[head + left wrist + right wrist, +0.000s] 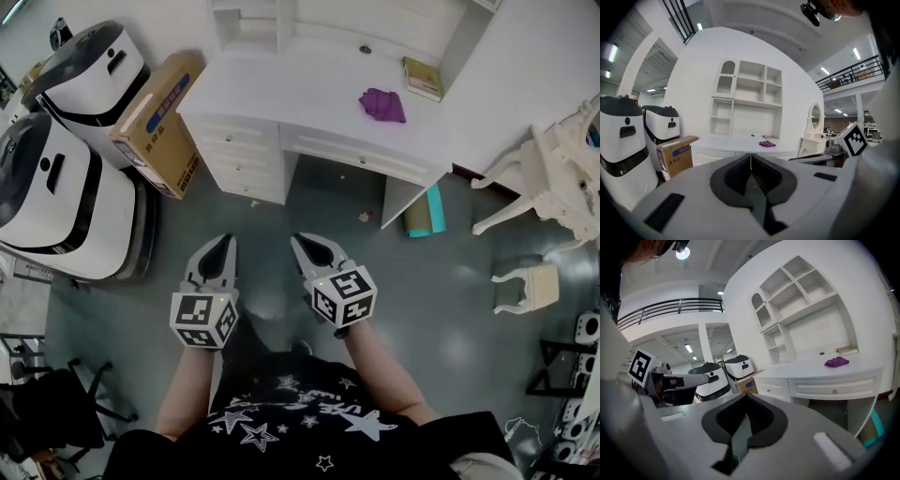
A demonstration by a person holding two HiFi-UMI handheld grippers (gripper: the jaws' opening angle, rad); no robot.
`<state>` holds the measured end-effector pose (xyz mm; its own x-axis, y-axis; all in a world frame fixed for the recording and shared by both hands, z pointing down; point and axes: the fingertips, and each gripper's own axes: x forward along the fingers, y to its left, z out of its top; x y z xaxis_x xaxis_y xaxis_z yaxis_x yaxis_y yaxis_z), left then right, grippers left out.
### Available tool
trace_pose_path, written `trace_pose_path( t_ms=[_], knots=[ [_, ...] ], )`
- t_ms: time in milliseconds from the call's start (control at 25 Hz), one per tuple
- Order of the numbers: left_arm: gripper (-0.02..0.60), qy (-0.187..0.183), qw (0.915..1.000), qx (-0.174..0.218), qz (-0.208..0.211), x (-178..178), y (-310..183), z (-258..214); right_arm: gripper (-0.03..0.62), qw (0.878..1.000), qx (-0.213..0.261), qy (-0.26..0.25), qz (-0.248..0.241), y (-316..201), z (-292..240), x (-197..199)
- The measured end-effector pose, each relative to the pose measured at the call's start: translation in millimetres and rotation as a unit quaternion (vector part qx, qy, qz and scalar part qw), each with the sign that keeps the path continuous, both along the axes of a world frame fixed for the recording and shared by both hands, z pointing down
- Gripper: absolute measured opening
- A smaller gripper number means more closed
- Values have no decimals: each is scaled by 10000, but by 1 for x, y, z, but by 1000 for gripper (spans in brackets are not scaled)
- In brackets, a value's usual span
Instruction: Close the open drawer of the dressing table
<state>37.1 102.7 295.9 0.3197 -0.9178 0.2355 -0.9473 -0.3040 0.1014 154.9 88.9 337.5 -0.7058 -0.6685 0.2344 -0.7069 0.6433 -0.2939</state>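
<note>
Glossy grey-green floor (281,206) in a tall hall, railed gallery (679,305) running along the upper level. Against a white wall, white dressing table (309,80) with open shelving rising from its top. Under the tabletop, over the kneehole, long centre drawer (361,153) with a single knob; how far pulled out, not clear from these angles. To its left, stack of smaller drawers (239,159).

Left tongs (223,240) clenched tight, jaws meeting along their whole length, gripping nothing. Right tongs (302,241) likewise pressed together and empty. Both held side by side over the floor, well apart from the table, tips aimed toward it, touching nothing.

On the tabletop: crumpled purple cloth (382,104), book (423,79) just to its right, small dark item (365,49) further back. Leaning at the table's left end, cardboard box (159,122) with a blue label. Beside the box, white-and-black machine (47,202), and a second one (89,66) behind it. By the table's right leg, teal roll (427,214) and a small scrap (364,217) on the floor. Off to the right, ornate white stand (562,159) carrying an oval mirror (814,117), with a white stool (527,286) nearer. Between tongs and drawer, a stretch of floor.
</note>
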Motion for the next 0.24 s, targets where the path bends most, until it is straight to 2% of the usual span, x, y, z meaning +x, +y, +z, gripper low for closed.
trace_pose_path(
  t_ms=[240],
  knots=[
    [14, -5, 9999, 86, -114, 3, 8, -4, 2, 9998, -22, -45, -176, 7, -1, -4]
  ],
)
